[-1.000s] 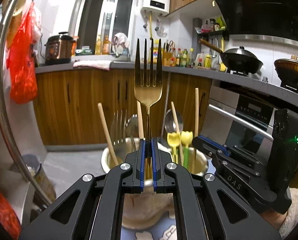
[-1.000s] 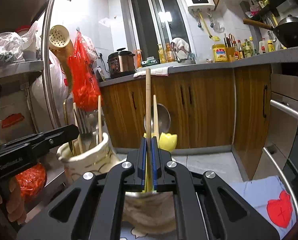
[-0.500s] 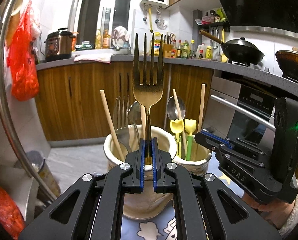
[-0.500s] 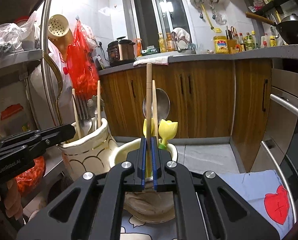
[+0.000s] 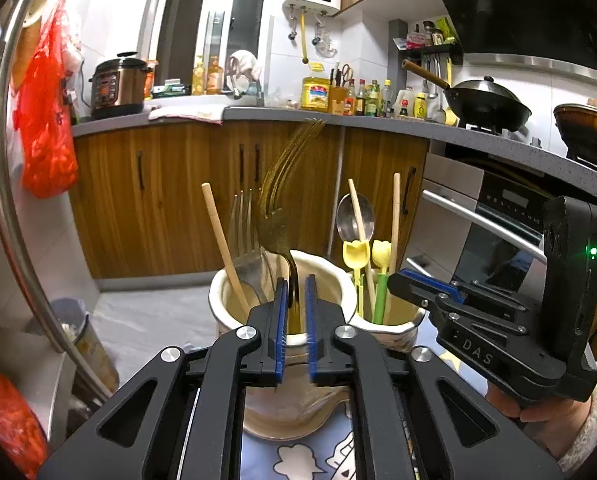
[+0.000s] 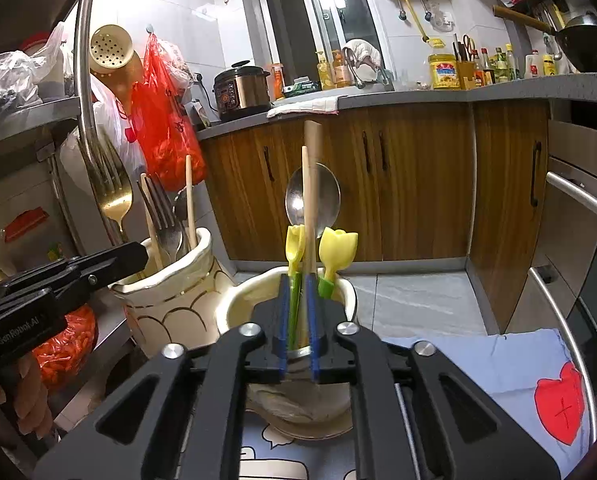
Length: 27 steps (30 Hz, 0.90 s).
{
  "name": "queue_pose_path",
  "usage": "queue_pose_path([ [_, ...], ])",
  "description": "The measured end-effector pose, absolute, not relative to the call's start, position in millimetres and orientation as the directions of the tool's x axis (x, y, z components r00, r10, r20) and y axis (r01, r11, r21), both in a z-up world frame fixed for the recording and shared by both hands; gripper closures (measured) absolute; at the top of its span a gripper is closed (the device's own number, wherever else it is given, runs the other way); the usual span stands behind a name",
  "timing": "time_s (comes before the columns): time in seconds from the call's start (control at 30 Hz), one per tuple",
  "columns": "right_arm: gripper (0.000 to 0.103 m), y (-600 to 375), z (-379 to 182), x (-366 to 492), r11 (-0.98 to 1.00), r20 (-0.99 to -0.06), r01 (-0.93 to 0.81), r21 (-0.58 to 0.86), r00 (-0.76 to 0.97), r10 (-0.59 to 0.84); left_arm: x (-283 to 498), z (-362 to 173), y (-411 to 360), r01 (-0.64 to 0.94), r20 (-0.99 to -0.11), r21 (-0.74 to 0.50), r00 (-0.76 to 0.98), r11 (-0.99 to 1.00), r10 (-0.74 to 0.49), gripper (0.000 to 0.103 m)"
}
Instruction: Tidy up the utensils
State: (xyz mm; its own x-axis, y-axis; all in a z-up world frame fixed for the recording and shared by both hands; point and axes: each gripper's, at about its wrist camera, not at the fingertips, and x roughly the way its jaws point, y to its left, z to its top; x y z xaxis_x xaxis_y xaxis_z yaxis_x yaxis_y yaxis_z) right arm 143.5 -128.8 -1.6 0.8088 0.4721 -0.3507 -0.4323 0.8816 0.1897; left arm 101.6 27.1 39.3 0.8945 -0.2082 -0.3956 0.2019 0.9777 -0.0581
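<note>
A surface covered by a pale blue cloth [image 6: 494, 360], printed with cartoon outlines and a red heart [image 6: 562, 404], is shown carrying two utensil holders. A cream ceramic jar with gold scallop lines [image 6: 170, 300] is seen on the left side; a second cream holder [image 6: 298, 400] is set just beside it on the right. Their bases are partly hidden by the gripper bodies.

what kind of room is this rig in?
A home kitchen, most likely: a wok sits on the stove, a pressure cooker stands on the grey counter, and oil and sauce bottles line the back wall.
</note>
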Motion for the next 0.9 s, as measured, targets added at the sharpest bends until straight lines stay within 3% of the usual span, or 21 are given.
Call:
queue_pose_path([
  [0.03,0.079,-130,-1,143,0.882,-0.349,-0.432,0.191,0.809,0.472,101,41,28,0.209,-0.395,-0.063,0.893,0.976,-0.216,0.087],
  [0.13,0.077,-132,3,139,0.884,-0.347,-0.427,0.19,0.813,0.467,98,44,26,0.207,-0.401,-0.05,0.892,0.977,-0.209,0.082],
  [0.2,0.07,-136,7,136,0.884,-0.344,-0.424,0.197,0.815,0.467,95,44,26,0.207,-0.407,-0.055,0.889,0.977,-0.211,0.077],
  [0.47,0.035,-150,18,109,0.889,-0.355,-0.411,0.201,0.815,0.458,73,49,30,0.191,-0.429,-0.062,0.881,0.98,-0.199,0.056],
  [0.9,0.019,-159,16,57,0.889,-0.423,-0.422,0.179,0.782,0.457,27,48,30,0.144,-0.47,-0.035,0.871,0.989,-0.144,0.028],
])
